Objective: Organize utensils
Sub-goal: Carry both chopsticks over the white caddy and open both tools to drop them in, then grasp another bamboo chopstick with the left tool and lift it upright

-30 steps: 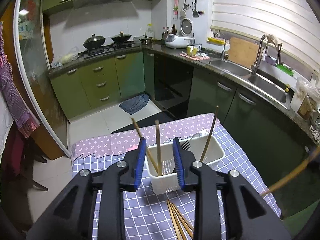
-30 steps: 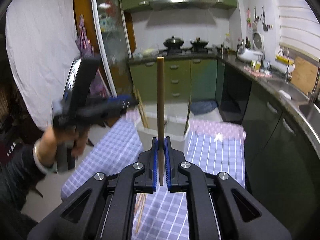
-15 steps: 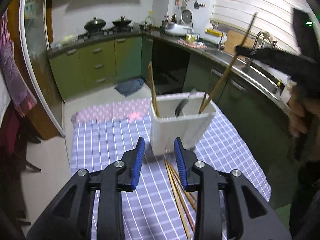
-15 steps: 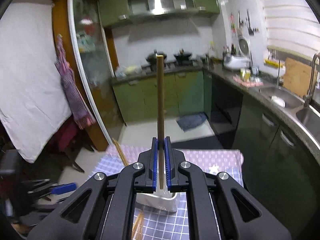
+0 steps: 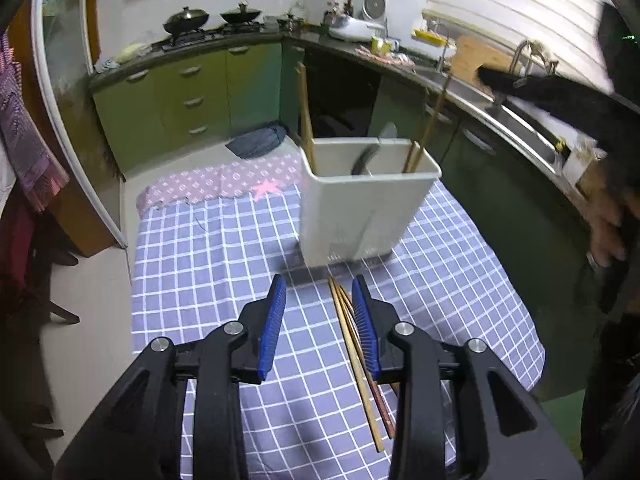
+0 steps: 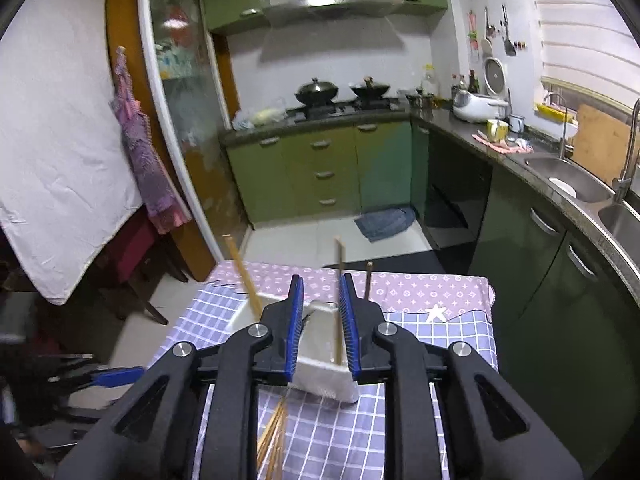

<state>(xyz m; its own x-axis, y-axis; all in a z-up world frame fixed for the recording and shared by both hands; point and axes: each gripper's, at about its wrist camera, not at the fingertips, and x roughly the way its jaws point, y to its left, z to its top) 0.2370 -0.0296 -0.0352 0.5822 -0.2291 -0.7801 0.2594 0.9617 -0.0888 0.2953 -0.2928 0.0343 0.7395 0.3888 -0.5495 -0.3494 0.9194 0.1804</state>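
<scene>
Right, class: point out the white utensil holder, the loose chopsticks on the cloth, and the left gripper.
white utensil holder [image 5: 352, 216], left wrist view, front wall.
loose chopsticks [image 5: 345, 320], left wrist view, mid-shaft.
left gripper [image 5: 318, 322], left wrist view, between fingertips.

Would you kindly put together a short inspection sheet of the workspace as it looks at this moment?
Surface: table under a blue checked cloth, with a pink patterned cloth at its far end.
Job's things: white utensil caddy standing upright, holding chopsticks and a dark utensil; loose chopsticks lying on the cloth in front of it.
Clutter: nothing seen on the table.
Grippers: left gripper open, low over the loose chopsticks; right gripper open above the caddy, empty.
Cables: nothing seen.
Surroundings: green kitchen cabinets, woks on the stove, sink on the right.
</scene>
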